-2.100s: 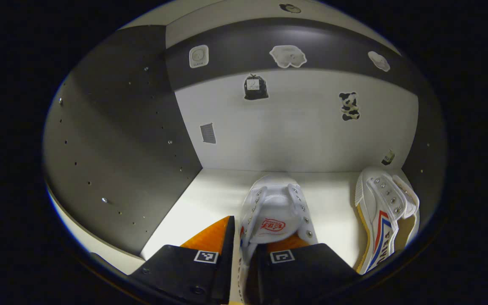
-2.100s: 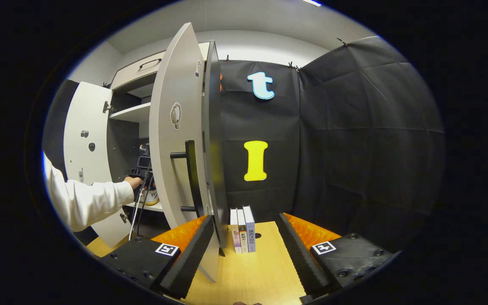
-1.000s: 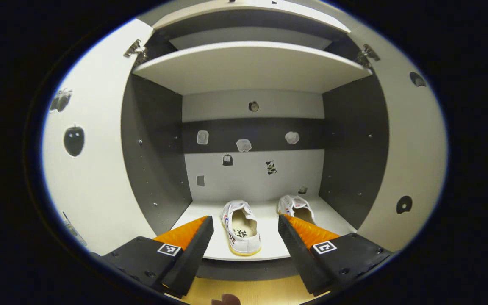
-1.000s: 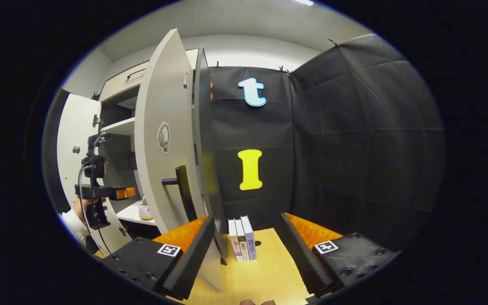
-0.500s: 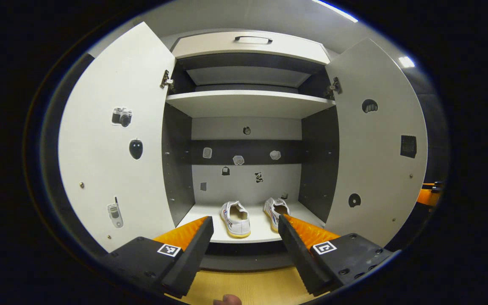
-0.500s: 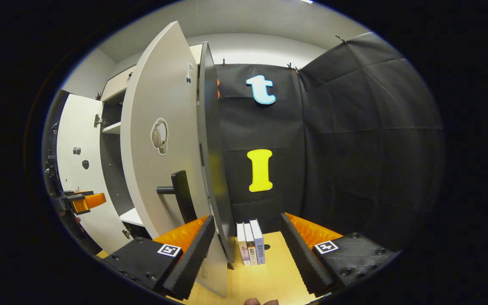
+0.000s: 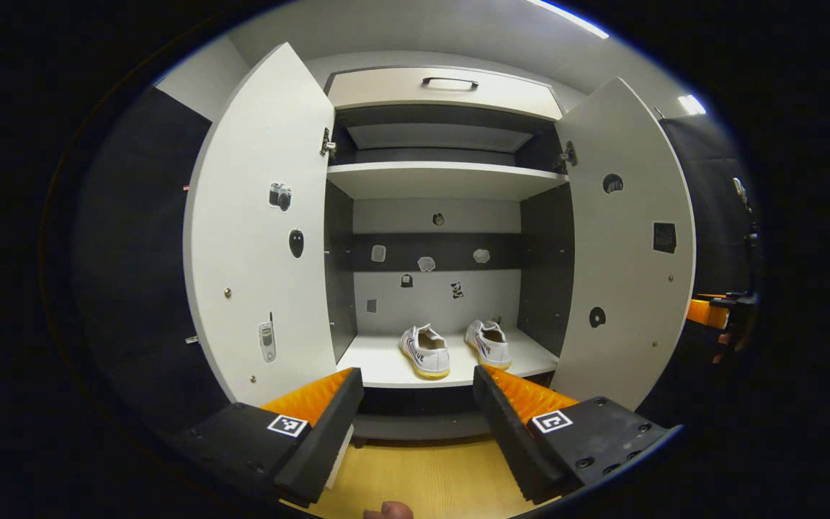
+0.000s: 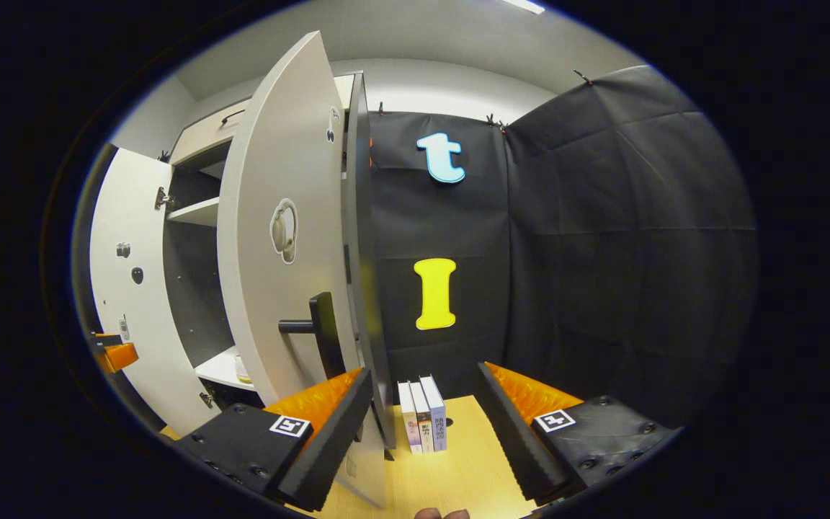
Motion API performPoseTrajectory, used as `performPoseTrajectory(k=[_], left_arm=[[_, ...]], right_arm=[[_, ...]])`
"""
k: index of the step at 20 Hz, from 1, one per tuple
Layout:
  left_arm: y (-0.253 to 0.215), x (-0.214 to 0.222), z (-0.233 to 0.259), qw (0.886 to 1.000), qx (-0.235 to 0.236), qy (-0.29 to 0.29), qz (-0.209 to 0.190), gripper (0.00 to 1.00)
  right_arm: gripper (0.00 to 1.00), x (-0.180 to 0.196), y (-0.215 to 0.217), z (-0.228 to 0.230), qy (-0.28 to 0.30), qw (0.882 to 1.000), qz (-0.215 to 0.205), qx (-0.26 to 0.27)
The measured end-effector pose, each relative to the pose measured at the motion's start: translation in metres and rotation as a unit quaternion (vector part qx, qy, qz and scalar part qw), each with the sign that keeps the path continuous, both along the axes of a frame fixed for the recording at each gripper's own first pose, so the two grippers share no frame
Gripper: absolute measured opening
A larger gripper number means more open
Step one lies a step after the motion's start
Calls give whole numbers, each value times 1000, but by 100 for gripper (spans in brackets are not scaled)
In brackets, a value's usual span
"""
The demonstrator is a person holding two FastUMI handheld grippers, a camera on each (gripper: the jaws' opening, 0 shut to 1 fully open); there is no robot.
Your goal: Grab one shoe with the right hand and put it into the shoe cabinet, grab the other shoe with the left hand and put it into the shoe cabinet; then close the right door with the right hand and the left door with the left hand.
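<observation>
Both shoes (image 7: 426,351) shelved; doors (image 7: 260,238) open, apparently untouched

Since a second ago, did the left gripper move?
Yes. The left gripper backed away from the cabinet shelf; the shoes look farther off.

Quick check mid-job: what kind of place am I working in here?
Most likely a staged recording booth set up as a home entryway, not a real home. A shoe cabinet stands open with two white shoes on its shelf, black cloth hangs as walls, and a few books stand on a wooden surface.
</observation>
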State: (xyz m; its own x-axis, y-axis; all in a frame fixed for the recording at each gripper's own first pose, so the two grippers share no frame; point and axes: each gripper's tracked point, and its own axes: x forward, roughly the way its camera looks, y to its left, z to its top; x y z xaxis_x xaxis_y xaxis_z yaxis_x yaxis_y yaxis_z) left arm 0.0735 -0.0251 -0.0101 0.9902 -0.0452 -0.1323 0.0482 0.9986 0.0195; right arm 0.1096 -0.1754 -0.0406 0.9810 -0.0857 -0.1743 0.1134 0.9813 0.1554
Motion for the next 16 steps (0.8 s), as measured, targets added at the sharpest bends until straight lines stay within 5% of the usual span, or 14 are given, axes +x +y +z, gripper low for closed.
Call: performPoseTrajectory(k=[9, 16], left_arm=[[42, -34, 5, 1000, 3, -5, 8, 97], [91, -42, 4, 999, 2, -8, 32, 97]], right_arm=[[97, -7, 52, 4, -3, 1000, 7, 5], [98, -4, 145, 11, -3, 996, 92, 8]])
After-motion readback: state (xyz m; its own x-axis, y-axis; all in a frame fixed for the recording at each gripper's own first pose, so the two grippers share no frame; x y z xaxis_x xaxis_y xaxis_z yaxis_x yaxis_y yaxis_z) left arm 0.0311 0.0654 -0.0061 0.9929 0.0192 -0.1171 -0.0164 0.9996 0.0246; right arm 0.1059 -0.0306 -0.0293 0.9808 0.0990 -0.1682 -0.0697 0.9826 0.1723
